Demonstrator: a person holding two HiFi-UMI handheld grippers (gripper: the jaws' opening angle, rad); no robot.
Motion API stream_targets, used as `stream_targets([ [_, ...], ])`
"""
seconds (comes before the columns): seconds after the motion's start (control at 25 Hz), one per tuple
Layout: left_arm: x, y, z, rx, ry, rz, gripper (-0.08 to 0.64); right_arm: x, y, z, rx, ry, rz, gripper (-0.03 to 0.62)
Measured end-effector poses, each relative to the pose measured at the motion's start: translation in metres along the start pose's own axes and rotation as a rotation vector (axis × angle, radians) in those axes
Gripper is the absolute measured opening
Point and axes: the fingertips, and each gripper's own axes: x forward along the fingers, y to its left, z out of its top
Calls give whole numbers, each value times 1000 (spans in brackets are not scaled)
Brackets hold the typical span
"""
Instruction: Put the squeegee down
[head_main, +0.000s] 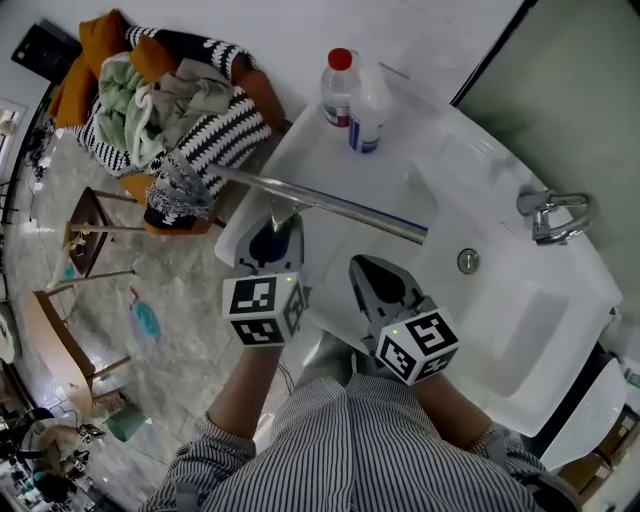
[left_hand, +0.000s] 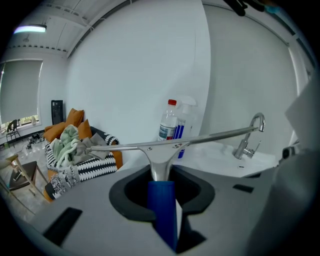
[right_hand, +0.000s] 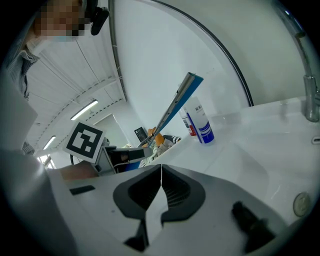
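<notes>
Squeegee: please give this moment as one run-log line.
squeegee: held over sink | left gripper: shut on squeegee | right gripper: shut, empty | status: not yet down

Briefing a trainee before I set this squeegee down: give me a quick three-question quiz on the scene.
1. True or false: the right gripper holds the squeegee.
2. What stands on the sink rim? A) two bottles B) a cup C) a sponge
3. Fill in: the left gripper clamps the squeegee by its ____ handle.
Key: 1 false; 2 A; 3 blue.
</notes>
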Motion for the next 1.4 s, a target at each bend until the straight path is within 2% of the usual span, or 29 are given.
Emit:
stream_targets([
  [0.16,15,3,-6,-4,26,0,103,5,-6,-3,13,3,-6,17],
  [0.56,44,10,-15,46,85,9,103,12,-20,-8,14,16,-43,17],
  [1.0,63,13,-34,28,157,-37,103,27,-28,-16,45,28,-51,17],
  [1.4,74,16,-48,65,207,-18,103,29,-35,-22,60,36,-62,17],
])
